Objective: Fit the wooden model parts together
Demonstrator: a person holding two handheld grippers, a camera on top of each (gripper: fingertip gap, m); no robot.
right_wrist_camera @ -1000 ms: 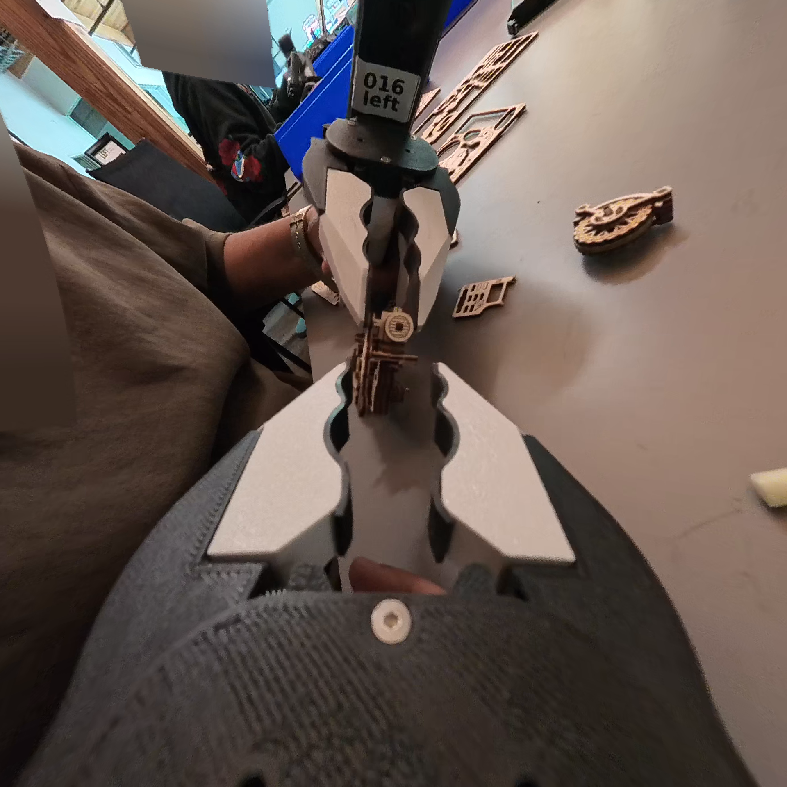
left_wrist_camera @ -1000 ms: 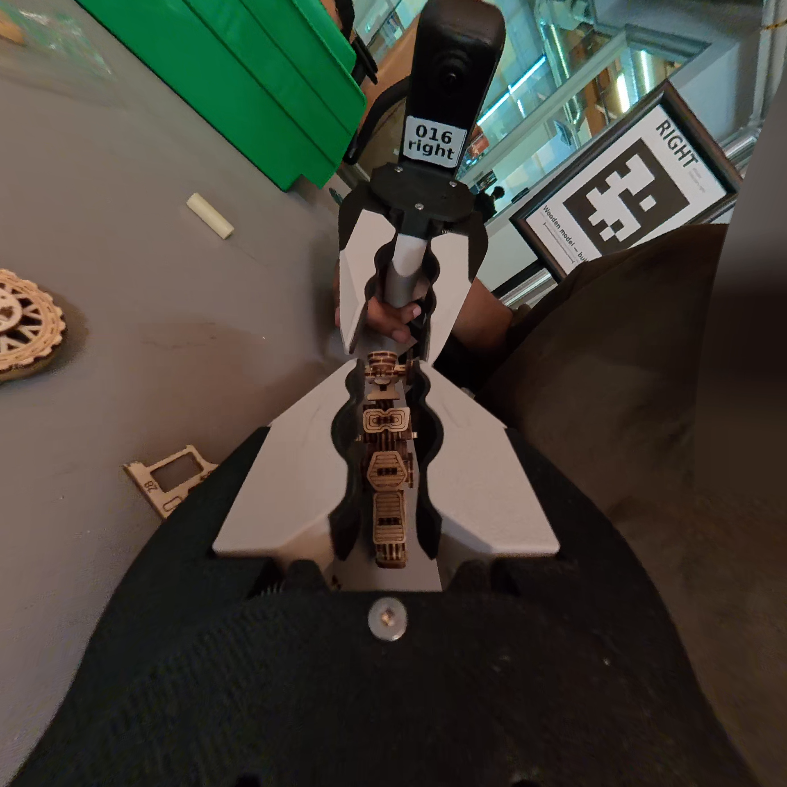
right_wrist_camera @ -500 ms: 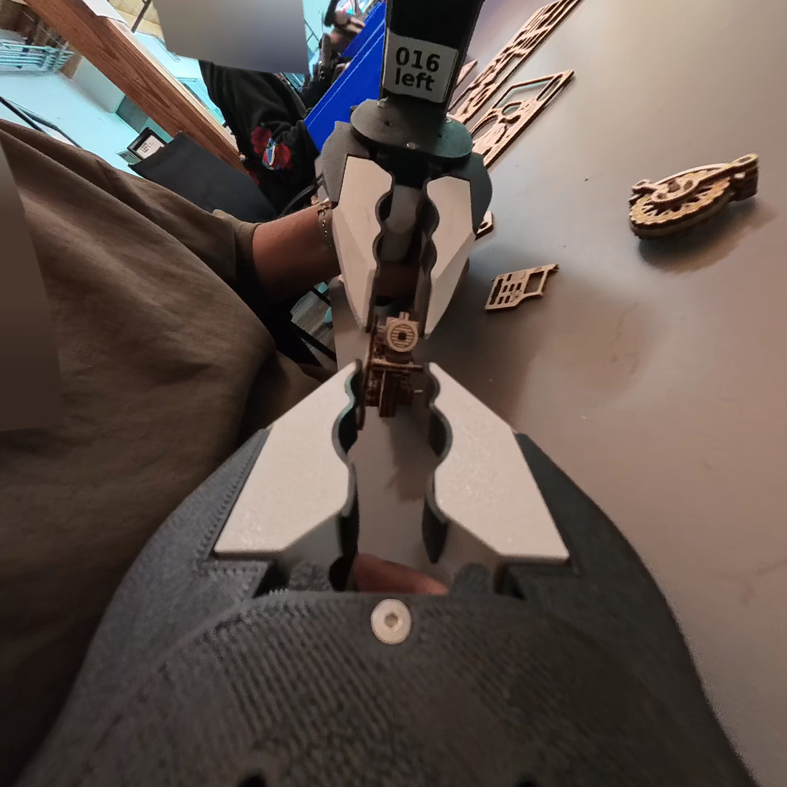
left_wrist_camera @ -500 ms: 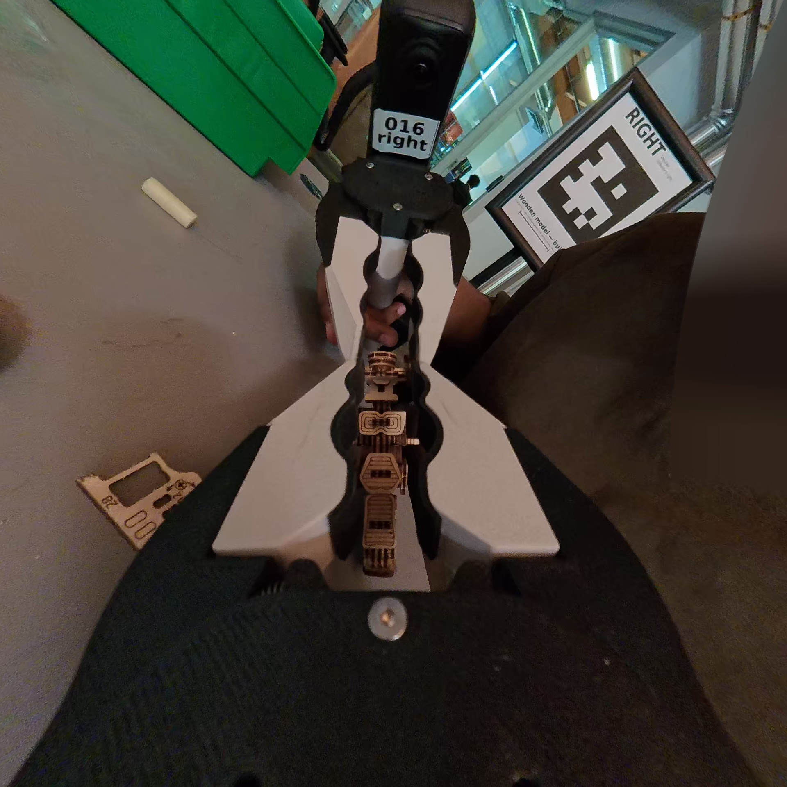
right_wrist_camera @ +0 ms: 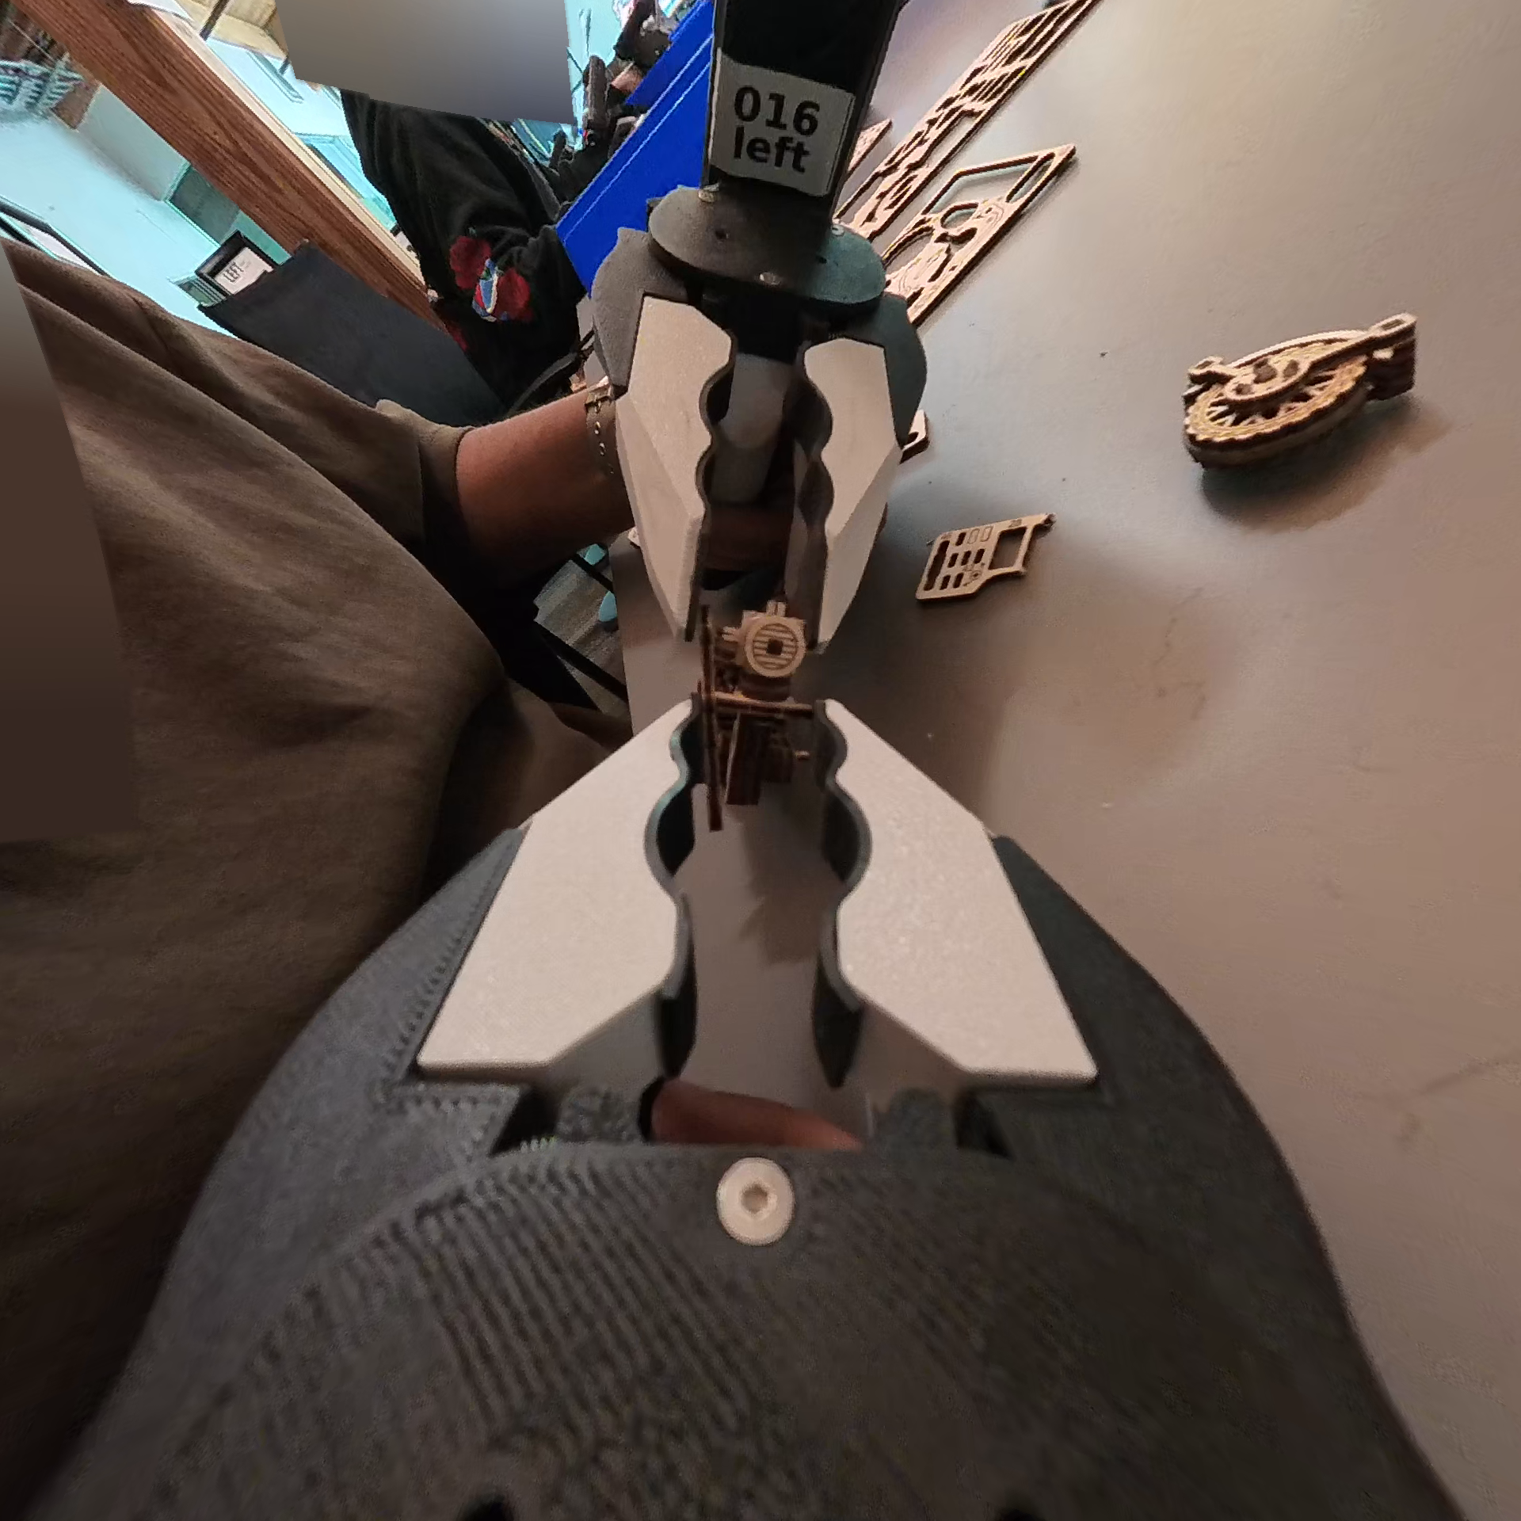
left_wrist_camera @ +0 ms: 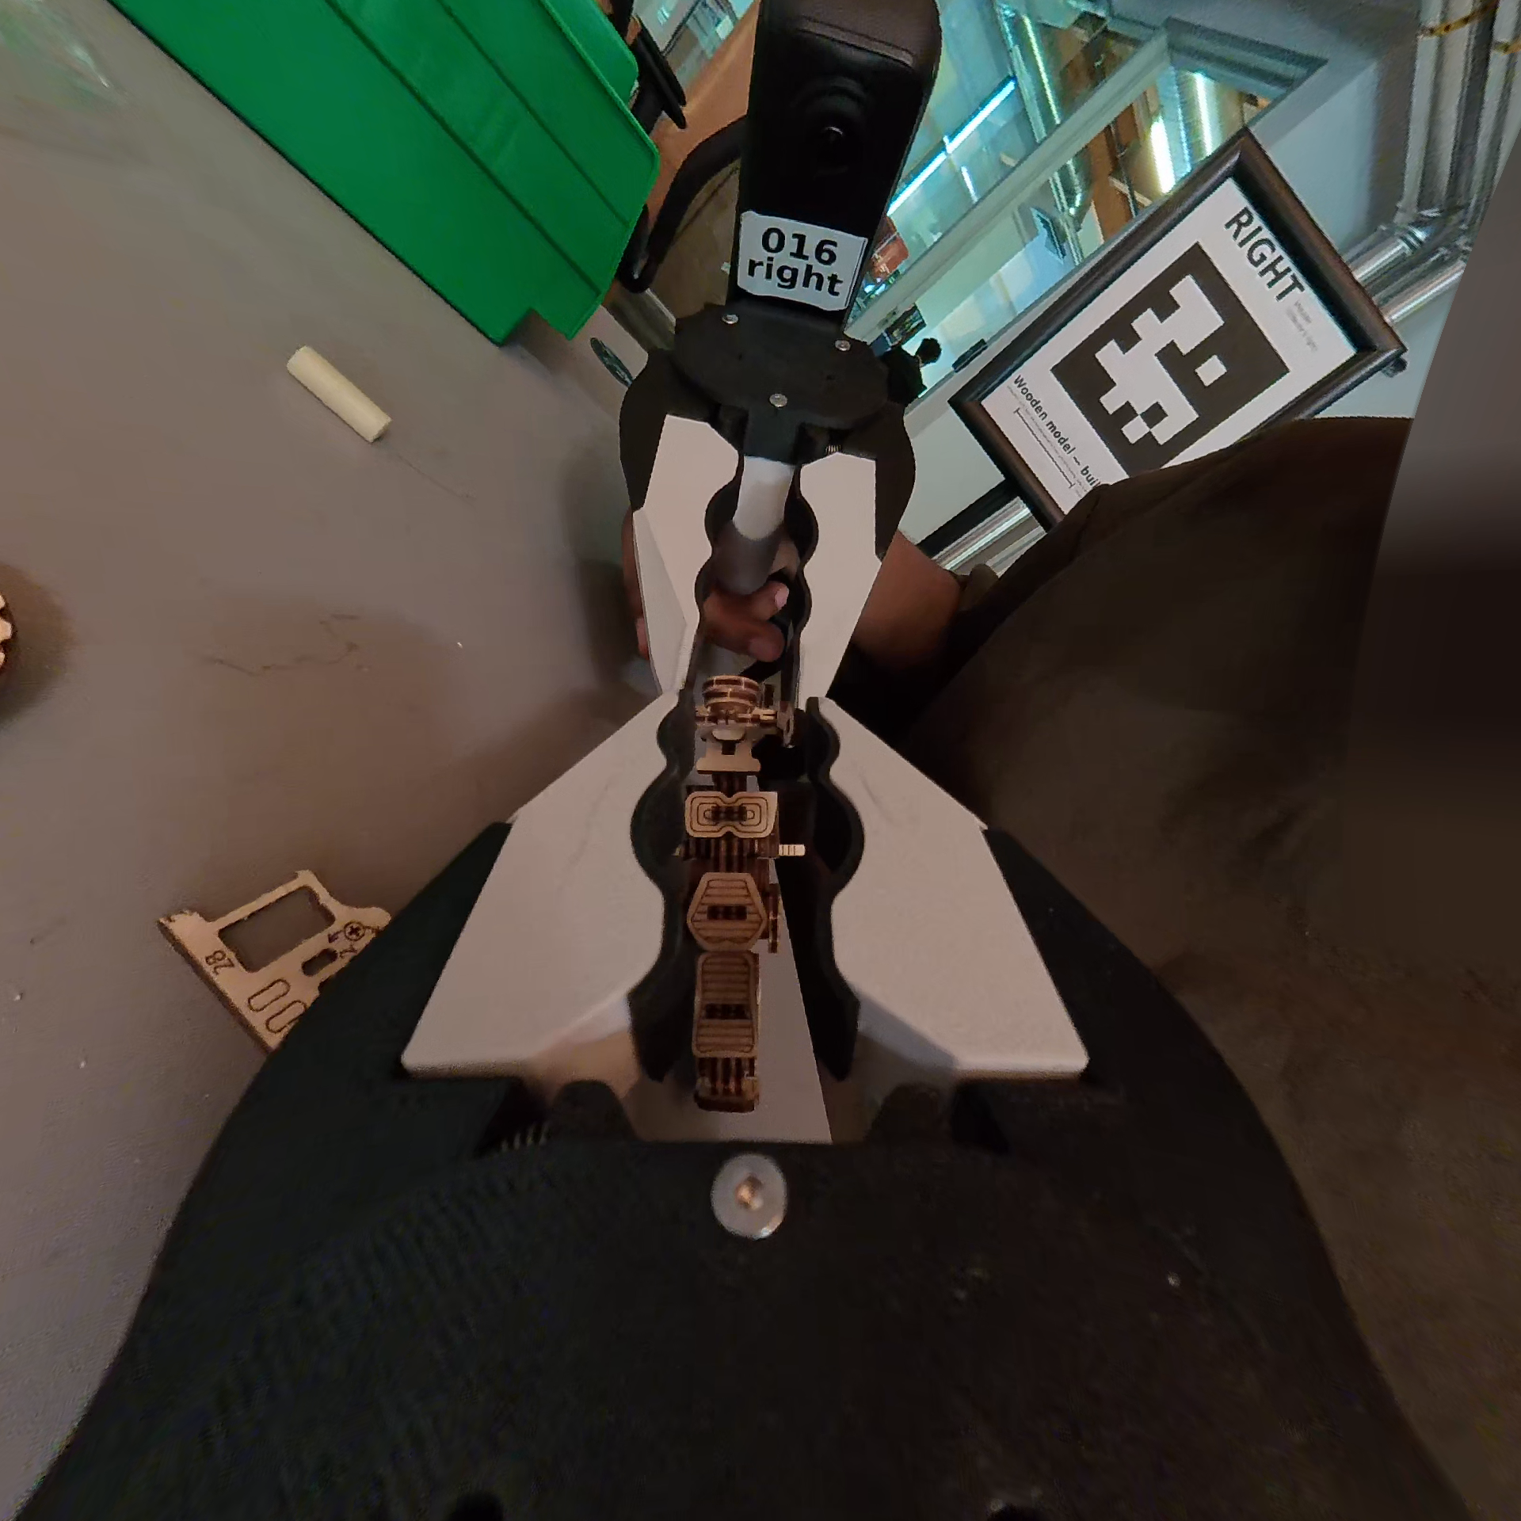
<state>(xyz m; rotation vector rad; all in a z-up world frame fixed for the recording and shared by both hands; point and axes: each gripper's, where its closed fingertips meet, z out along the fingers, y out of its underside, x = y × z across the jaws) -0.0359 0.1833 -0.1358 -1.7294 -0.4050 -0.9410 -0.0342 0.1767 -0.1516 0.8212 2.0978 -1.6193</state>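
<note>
In the left wrist view a round wooden piece (left_wrist_camera: pixel 4 634) at the left edge is cut off, only a sliver showing. The flat wooden cut-out (left_wrist_camera: pixel 272 955) is partly covered by the left gripper's black body. The green bin (left_wrist_camera: pixel 395 140) runs out past the top edge, and the framed sign (left_wrist_camera: pixel 1169 346) is hidden at its lower corner by a brown sleeve (left_wrist_camera: pixel 1152 658). In the right wrist view a grey patch covers the head of a person (right_wrist_camera: pixel 477 214) behind. The wooden part sheets (right_wrist_camera: pixel 955 189) run off the top edge. Whether the right gripper (right_wrist_camera: pixel 761 724) actually touches the wooden model (right_wrist_camera: pixel 753 724) cannot be told.
</note>
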